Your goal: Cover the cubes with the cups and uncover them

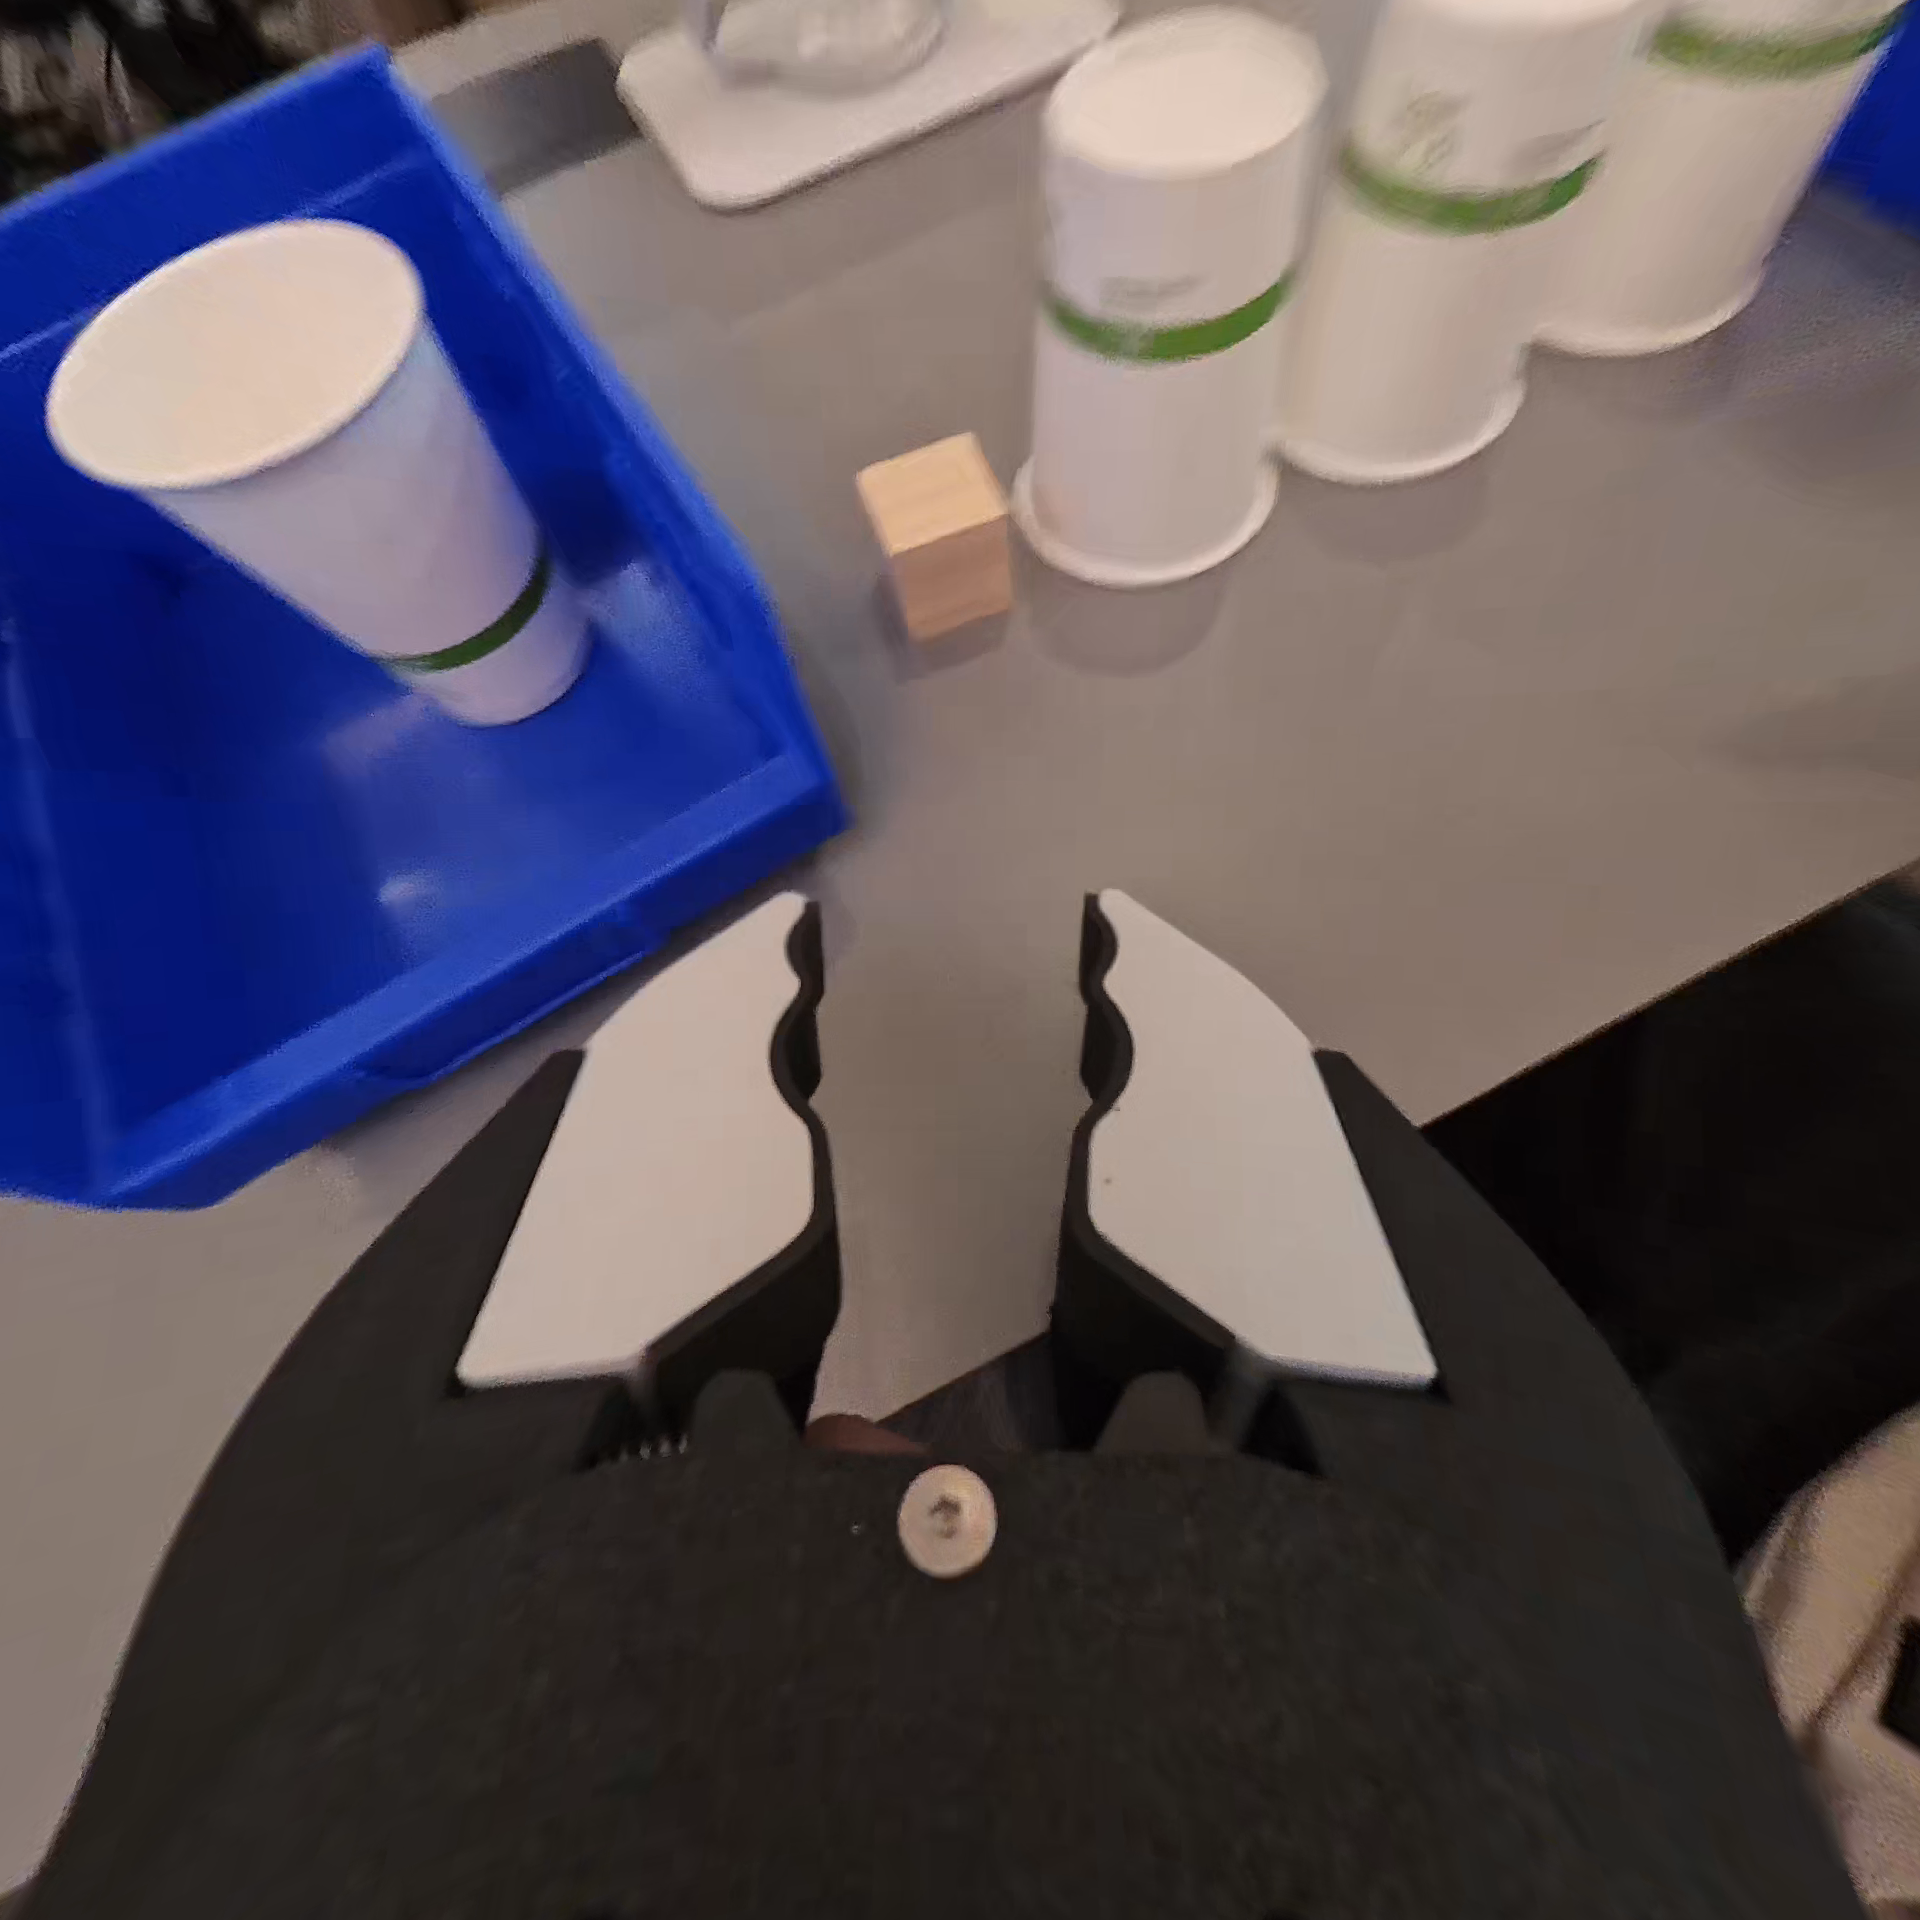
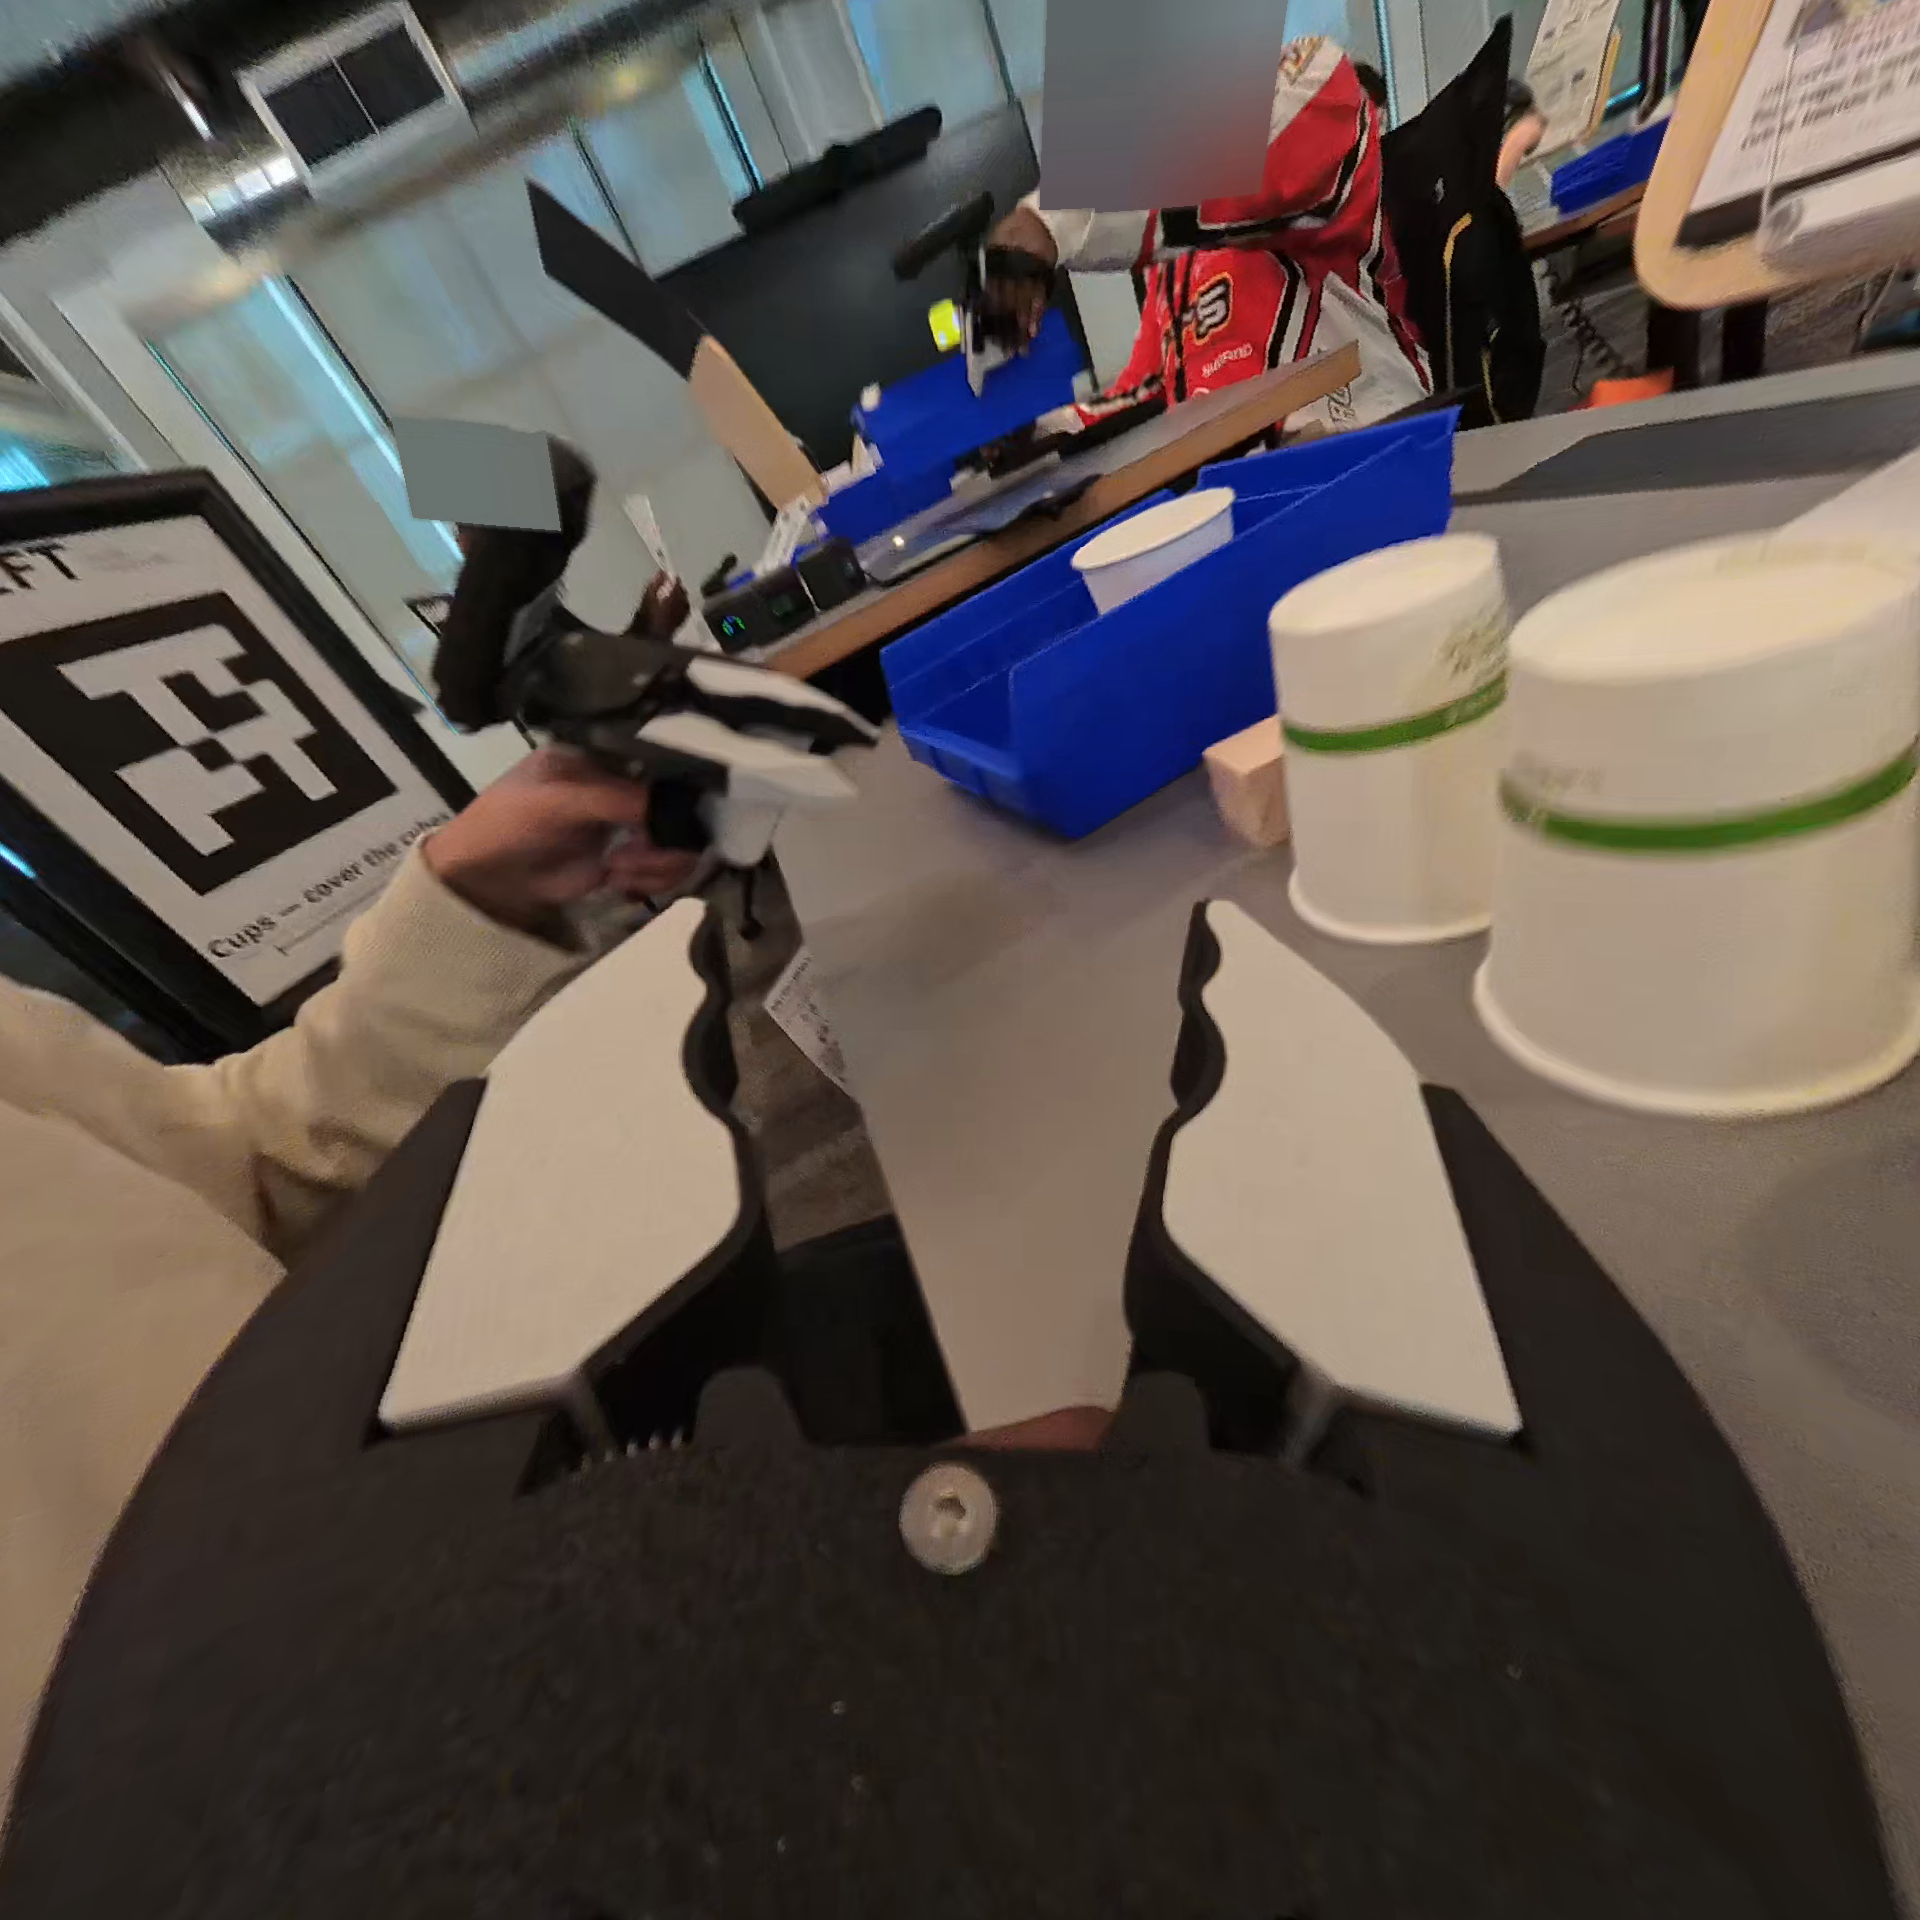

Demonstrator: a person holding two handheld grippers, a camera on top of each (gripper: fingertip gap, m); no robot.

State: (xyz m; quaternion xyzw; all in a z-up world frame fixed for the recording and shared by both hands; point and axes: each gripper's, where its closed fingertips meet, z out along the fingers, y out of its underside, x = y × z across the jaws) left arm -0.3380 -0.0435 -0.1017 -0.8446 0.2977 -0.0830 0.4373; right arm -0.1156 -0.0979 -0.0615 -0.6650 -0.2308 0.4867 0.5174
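Observation:
A bare wooden cube (image 1: 938, 532) stands on the grey table (image 1: 1299, 810); it also shows in the right wrist view (image 2: 1247, 781). Three white paper cups with green bands stand upside down in a row to its right: the nearest cup (image 1: 1158, 312), the middle cup (image 1: 1444, 249) and the far cup (image 1: 1704, 166). Two of them show in the right wrist view (image 2: 1387, 727) (image 2: 1704, 821). Another cup (image 1: 312, 457) stands mouth up in the blue bin (image 1: 343, 935). My left gripper (image 1: 951, 914) is open and empty, short of the cube. My right gripper (image 2: 951, 925) is open and empty, left of the cups.
A white tray (image 1: 831, 114) lies at the back of the table. The table's front edge (image 1: 1662, 997) runs at the right. The left gripper (image 2: 727, 727) and the hand holding it (image 2: 530, 842) show in the right wrist view. A marker board (image 2: 177, 727) stands at the left. People sit at another table behind.

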